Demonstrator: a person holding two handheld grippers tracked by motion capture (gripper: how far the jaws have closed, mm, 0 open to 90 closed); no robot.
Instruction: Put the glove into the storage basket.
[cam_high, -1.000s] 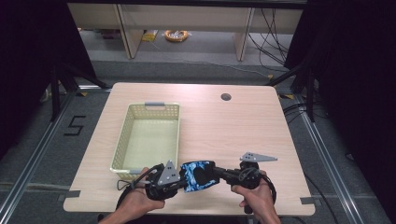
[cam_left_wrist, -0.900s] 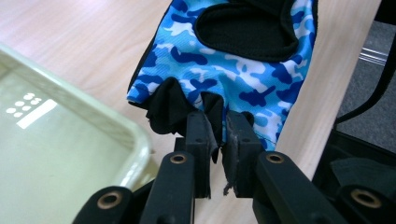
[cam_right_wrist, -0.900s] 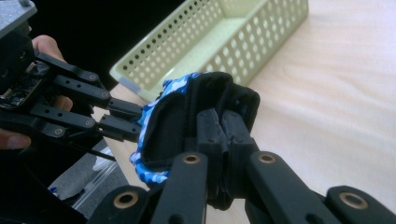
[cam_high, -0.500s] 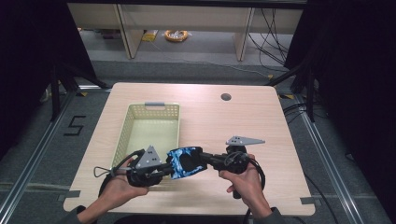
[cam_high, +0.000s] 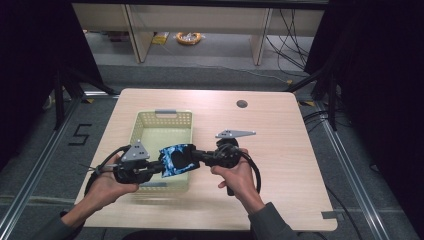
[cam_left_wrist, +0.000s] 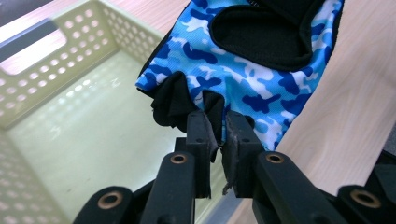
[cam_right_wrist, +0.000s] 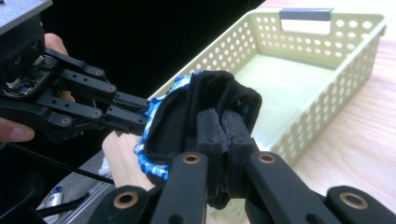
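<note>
A blue camouflage glove with black trim hangs stretched between both grippers, over the near right part of the pale green basket. My left gripper is shut on the glove's black finger end; its jaws pinch the cloth. My right gripper is shut on the glove's black cuff from the other side. In the right gripper view the left gripper shows at the left, clamped on the blue edge. The basket floor lies below the glove, bare.
The basket stands on the left half of the wooden table, grey handle at its far end. A dark round hole sits near the far edge. Cables trail from both grippers. The table's right half is bare wood.
Both grippers have carried the glove up and to the left, from the table's front edge to above the basket's near right corner. The grip on the glove is unchanged.
</note>
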